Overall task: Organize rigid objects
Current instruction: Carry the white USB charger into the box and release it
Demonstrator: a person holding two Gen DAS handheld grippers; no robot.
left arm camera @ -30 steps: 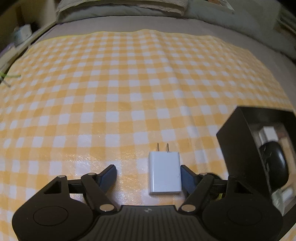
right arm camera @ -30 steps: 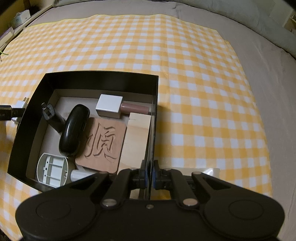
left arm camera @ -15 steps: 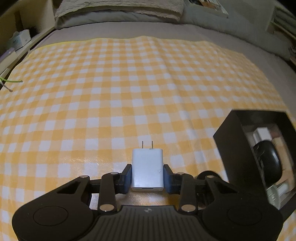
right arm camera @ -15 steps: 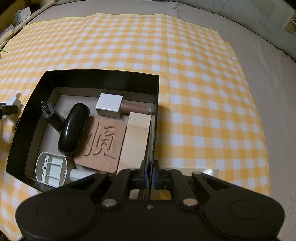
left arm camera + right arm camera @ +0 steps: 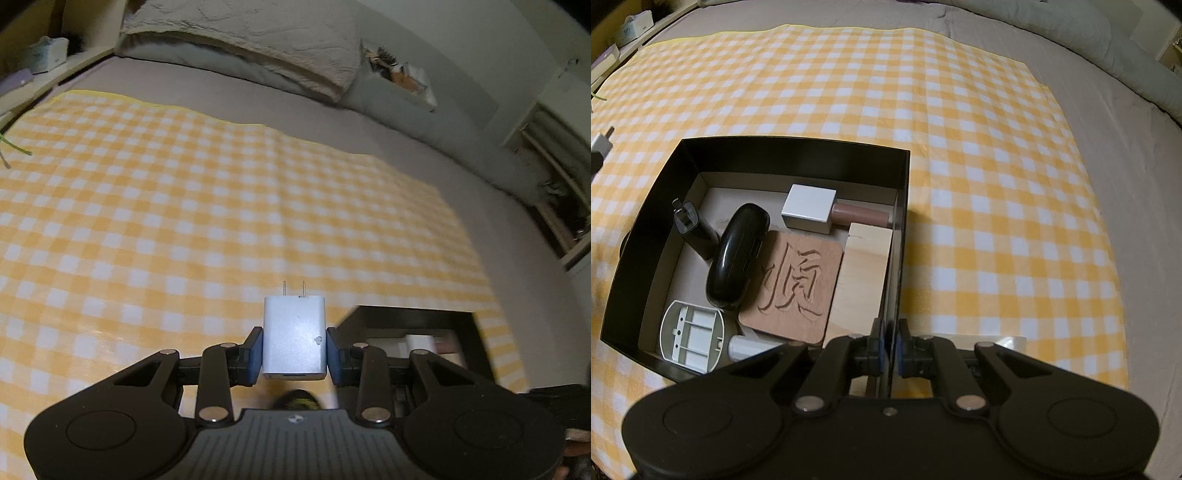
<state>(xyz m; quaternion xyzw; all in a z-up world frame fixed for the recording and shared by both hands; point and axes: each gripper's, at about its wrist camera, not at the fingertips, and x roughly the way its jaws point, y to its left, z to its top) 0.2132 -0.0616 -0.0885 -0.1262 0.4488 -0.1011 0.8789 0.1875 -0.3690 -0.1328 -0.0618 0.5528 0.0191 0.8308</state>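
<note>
My left gripper (image 5: pixel 294 347) has just closed its jaws on the white charger (image 5: pixel 294 338), which a second ago lay flat on the checked cloth (image 5: pixel 184 229) between open fingers. The pads now press on both its sides, and it has come up clear of the cloth, prongs pointing away toward twelve o'clock. I take that as the pick done, with the carry to the box as what remains.

My right gripper (image 5: pixel 889 349) has not shifted: its fingers are pinched shut on the right-hand wall of the black box (image 5: pixel 794 147), holding it steady for the drop.

In the left wrist view the box sits at about four o'clock from the charger, close by. In the right wrist view the charger shows only as a small white shape at the far left edge, near ten o'clock from the box.

The charger is a plain white block with rounded edges, two thin metal prongs at its far end and a small mark on its upper face. It looks hard and smooth, so I judge the side grip sound if kept square.

The box already holds a black oval case (image 5: pixel 737 258), a carved wooden coaster (image 5: pixel 794 284) and a wooden block (image 5: pixel 862 280); free floor seems scarce.
</note>
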